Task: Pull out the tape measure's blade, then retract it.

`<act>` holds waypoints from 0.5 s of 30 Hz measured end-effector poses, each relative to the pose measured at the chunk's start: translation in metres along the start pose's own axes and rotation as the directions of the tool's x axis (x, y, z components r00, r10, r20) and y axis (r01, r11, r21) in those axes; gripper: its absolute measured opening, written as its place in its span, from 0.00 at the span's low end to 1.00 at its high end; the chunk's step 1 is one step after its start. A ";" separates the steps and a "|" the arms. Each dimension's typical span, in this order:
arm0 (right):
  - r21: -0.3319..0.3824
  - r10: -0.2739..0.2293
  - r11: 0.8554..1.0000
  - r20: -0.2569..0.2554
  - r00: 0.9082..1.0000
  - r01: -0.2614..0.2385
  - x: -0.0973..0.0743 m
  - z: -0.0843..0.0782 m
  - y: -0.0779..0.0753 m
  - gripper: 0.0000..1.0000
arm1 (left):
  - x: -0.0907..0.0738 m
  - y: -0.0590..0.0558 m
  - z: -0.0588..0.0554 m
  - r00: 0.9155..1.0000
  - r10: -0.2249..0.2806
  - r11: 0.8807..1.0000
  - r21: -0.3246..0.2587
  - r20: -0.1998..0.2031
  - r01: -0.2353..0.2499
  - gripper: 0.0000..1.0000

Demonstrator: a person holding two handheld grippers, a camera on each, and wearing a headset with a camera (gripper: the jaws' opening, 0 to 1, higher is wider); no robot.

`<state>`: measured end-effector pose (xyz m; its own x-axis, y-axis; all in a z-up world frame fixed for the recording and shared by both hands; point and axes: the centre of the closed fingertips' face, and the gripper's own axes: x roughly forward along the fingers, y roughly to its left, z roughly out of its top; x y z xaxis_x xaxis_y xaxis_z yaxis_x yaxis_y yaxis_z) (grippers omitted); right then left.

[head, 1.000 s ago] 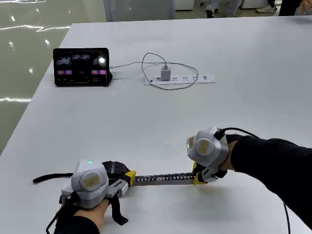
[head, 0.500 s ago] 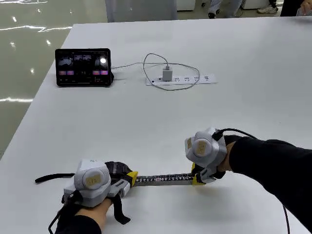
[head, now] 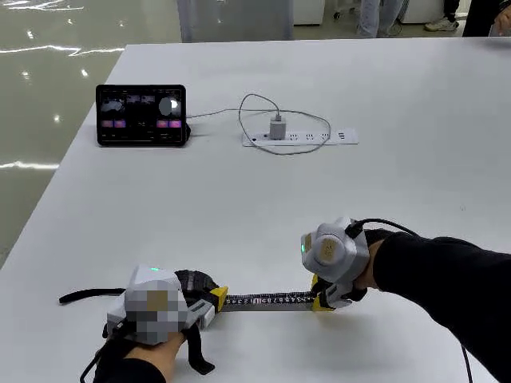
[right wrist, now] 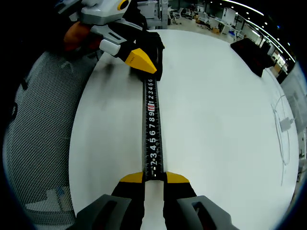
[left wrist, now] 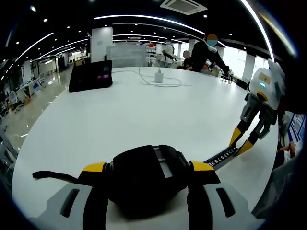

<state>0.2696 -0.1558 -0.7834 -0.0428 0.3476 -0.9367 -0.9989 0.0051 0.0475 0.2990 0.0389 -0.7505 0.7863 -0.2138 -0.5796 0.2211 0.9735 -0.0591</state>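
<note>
We note matt white table top (head: 239,215), glossy reflecting floor (head: 32,120), matt black plastic tape measure case (left wrist: 144,179), smooth dark blade (right wrist: 152,124).

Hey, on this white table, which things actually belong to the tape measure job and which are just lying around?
In the job: tape measure case, clamped in the left gripper; its blade, partly drawn out, end pinched by the right gripper.
Lying about: tablet; power strip; charger with its cable, all at the far side of the table.
</note>
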 end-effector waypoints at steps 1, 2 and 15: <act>-0.018 0.000 1.000 0.007 1.000 0.000 0.000 0.001 0.000 0.10 | 0.000 0.000 0.000 1.000 0.000 1.000 0.000 0.000 0.000 0.62; -0.016 0.000 1.000 0.011 1.000 0.000 0.000 0.001 0.000 0.10 | 0.000 0.000 0.000 1.000 0.000 1.000 0.000 0.001 0.000 0.62; -0.019 -0.013 1.000 0.015 1.000 0.013 0.003 0.010 0.000 0.10 | 0.000 0.000 0.000 1.000 -0.002 1.000 -0.002 -0.006 0.002 0.62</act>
<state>0.2694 -0.1457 -0.7830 -0.0296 0.3616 -0.9319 -0.9996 -0.0081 0.0286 0.2992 0.0390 -0.7511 0.7823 -0.2149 -0.5847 0.2212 0.9733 -0.0617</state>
